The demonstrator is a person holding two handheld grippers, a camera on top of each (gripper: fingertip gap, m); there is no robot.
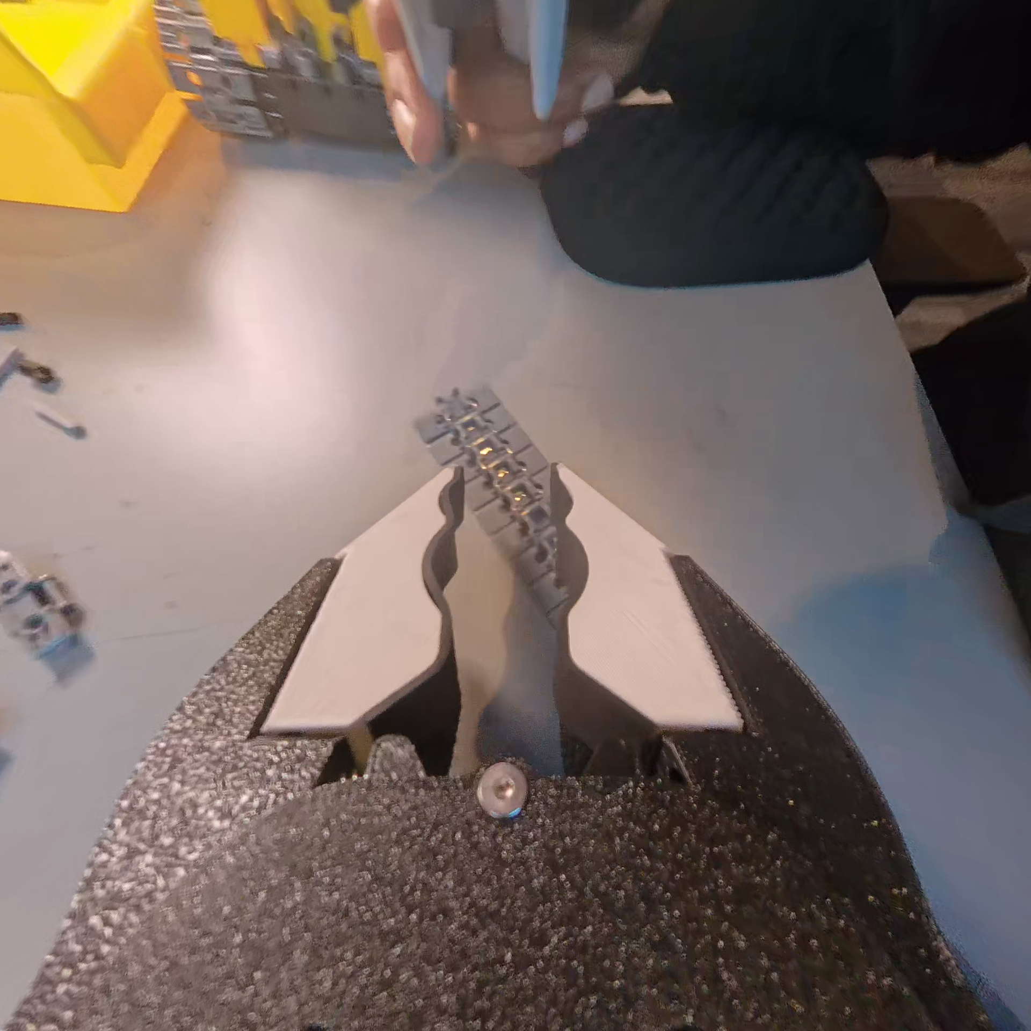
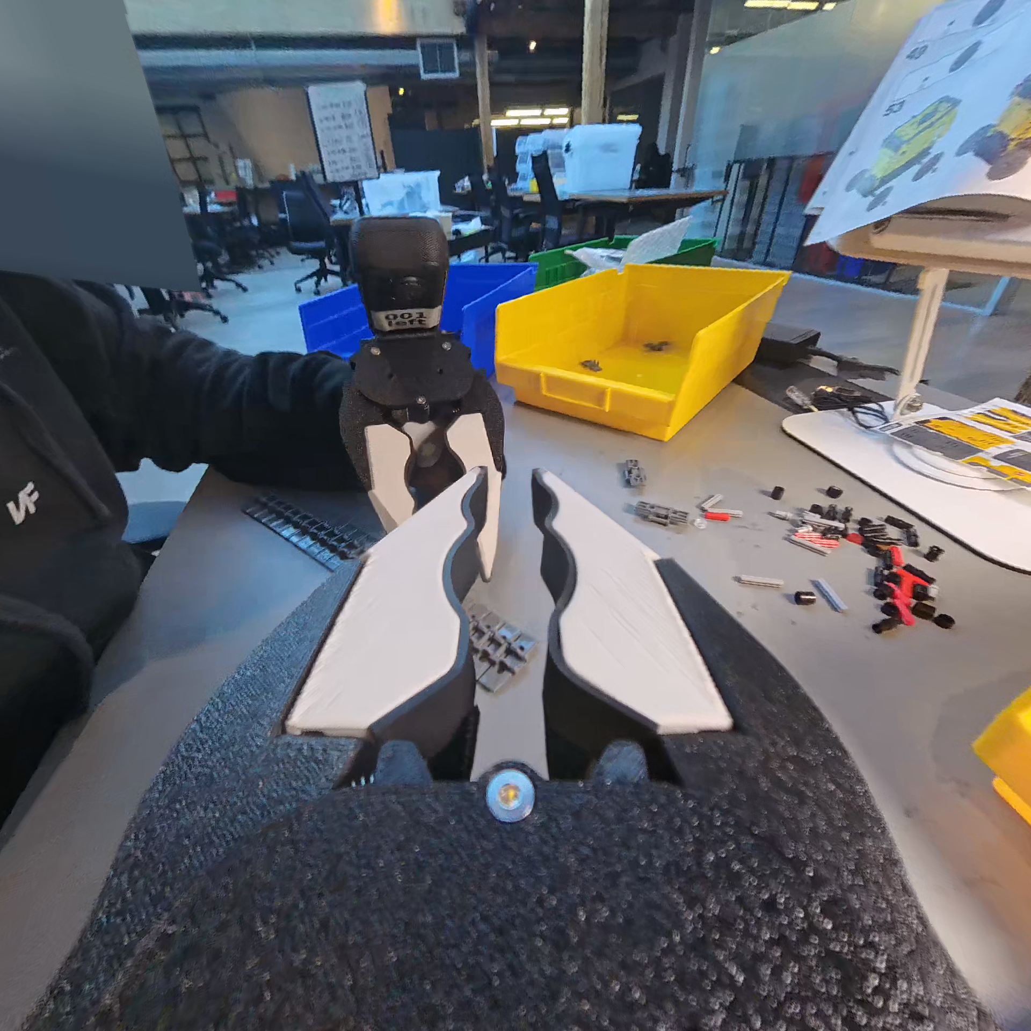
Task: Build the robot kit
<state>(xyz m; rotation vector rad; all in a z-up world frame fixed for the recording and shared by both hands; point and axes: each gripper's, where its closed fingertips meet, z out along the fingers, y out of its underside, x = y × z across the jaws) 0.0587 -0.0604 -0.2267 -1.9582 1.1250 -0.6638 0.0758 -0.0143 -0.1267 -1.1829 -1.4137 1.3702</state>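
A short grey track-link strip (image 1: 491,446) lies on the grey table (image 1: 279,335), running between my left gripper's fingers and close against the right one. My left gripper (image 1: 507,474) is open, its tips down at the table. In the right wrist view the left gripper (image 2: 443,491) faces me and the strip (image 2: 499,641) lies on the table below my open, empty right gripper (image 2: 507,474). The two grippers' tips are close together over the strip. The right gripper (image 1: 485,120) shows blurred, with a hand, at the top of the left wrist view.
A longer dark track strip (image 2: 307,530) lies by a black sleeve (image 2: 195,401). Yellow (image 2: 641,357), blue (image 2: 502,301) and green (image 2: 613,256) bins stand behind. Loose black and red parts (image 2: 892,558) lie right, near a booklet stand (image 2: 920,474). The table edge (image 1: 920,390) is on the right. The left gripper's tips are roughly 11 cm from the right gripper's.
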